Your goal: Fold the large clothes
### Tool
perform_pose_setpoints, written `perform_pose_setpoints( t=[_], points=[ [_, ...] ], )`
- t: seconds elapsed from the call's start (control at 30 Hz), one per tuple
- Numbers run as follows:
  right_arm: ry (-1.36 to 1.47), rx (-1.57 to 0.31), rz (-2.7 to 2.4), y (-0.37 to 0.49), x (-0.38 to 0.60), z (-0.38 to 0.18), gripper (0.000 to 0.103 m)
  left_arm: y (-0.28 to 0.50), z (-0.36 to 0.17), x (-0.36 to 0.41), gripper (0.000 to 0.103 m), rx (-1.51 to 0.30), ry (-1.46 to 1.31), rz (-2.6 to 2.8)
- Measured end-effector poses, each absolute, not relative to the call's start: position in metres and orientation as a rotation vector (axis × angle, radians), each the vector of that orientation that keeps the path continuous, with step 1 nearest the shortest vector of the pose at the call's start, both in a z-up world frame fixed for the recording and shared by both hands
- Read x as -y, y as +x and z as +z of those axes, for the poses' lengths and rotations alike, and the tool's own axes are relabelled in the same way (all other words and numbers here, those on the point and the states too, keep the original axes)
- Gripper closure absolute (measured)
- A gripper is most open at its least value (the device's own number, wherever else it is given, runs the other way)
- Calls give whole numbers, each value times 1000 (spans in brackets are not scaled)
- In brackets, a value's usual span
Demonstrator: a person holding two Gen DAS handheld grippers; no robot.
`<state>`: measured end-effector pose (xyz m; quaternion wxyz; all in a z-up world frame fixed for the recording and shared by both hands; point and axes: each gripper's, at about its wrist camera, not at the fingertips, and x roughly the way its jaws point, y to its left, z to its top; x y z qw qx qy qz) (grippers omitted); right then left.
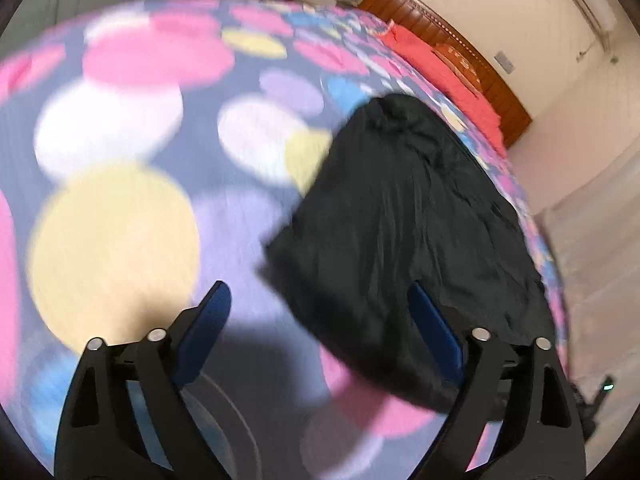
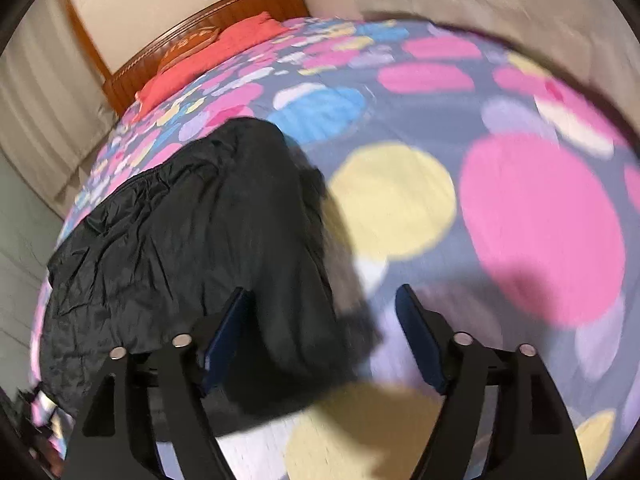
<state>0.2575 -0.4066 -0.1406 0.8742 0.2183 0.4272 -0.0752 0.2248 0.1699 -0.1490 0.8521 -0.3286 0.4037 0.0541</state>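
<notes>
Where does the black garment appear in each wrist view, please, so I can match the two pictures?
Left wrist view: the black garment fills the centre-right, running down to the bed's right edge.
Right wrist view: the black garment fills the centre-left, reaching the bed's left edge.
Shared landmark: the wooden headboard behind the red pillow, upper right in the left view, upper left in the right.

Black garment (image 1: 404,240) covers one strip of the bed (image 1: 120,128); broad bare dotted cover beside it. Red pillows (image 2: 208,56) and wooden headboard (image 2: 240,12) block the far end.
</notes>
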Motion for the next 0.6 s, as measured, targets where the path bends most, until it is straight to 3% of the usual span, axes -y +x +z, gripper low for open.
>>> perform_pose_setpoints(
  t=[0.37, 0.4, 0.43, 0.6],
  points=[
    [660, -898, -66, 269, 384, -167, 25, 253, -157, -161, 8, -798, -766, 101],
    [639, -900, -67, 271, 378, -168, 26, 254, -158, -161, 14, -795, -771, 107],
    [615, -897, -81, 271, 375, -167, 27, 257, -159, -160, 33, -801, -757, 140],
    [621, -845, -102, 265, 373, -167, 52, 260, -159, -156, 62, -788, -732, 131]
  ],
)
